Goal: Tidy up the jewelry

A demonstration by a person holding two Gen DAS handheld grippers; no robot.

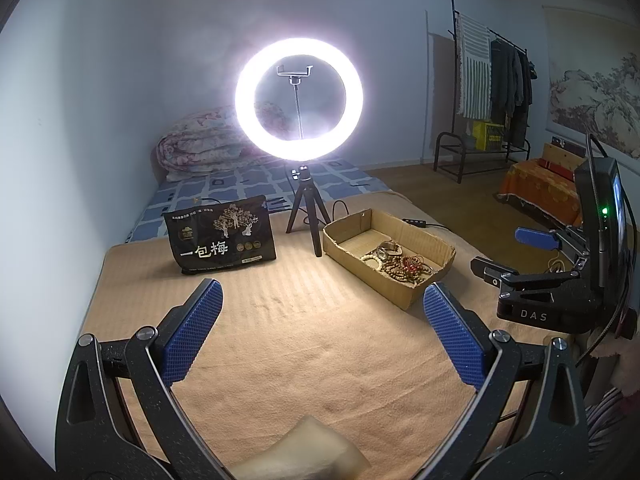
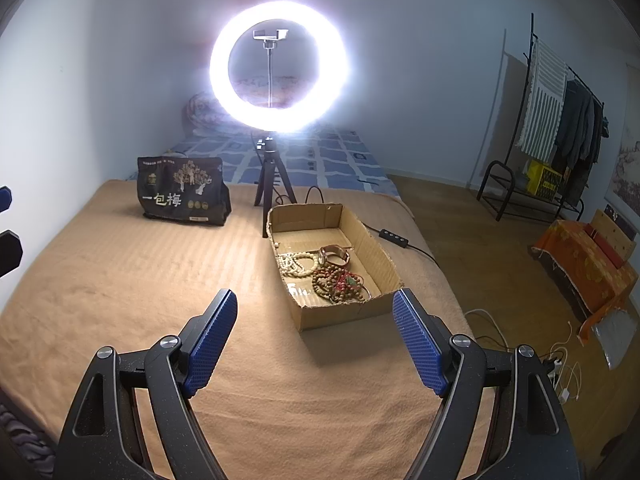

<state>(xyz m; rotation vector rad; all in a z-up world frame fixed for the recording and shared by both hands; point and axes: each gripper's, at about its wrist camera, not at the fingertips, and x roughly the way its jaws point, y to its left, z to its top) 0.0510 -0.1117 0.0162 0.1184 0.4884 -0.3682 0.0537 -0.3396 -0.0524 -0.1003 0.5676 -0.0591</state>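
One black snack bag (image 2: 182,191) stands at the left of the bed (image 2: 120,272), one ring light (image 2: 278,66) mid-back, and one cardboard box (image 2: 368,248) at the right, its long axis running away and leftward. Inside lie one watch (image 2: 334,255) and several bead strands (image 2: 338,282). The left gripper (image 1: 322,330) and right gripper (image 2: 314,338) both hover with jaws wide, holding nothing.

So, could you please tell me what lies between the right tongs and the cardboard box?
Only bare tan blanket between the right tongs and cardboard box, per the right wrist view.

left gripper (image 1: 322,316) wide open over tan blanket (image 1: 280,320), nothing btwn pads. cardboard tray (image 1: 428,246) ahead-right w/ bead bracelets (image 1: 404,268) & a watch (image 1: 387,249) inside. black snack bag (image 1: 221,240) upright at left, ring light (image 1: 299,99) behind (lit). right gripper (image 1: 516,254) at right edge, also open.
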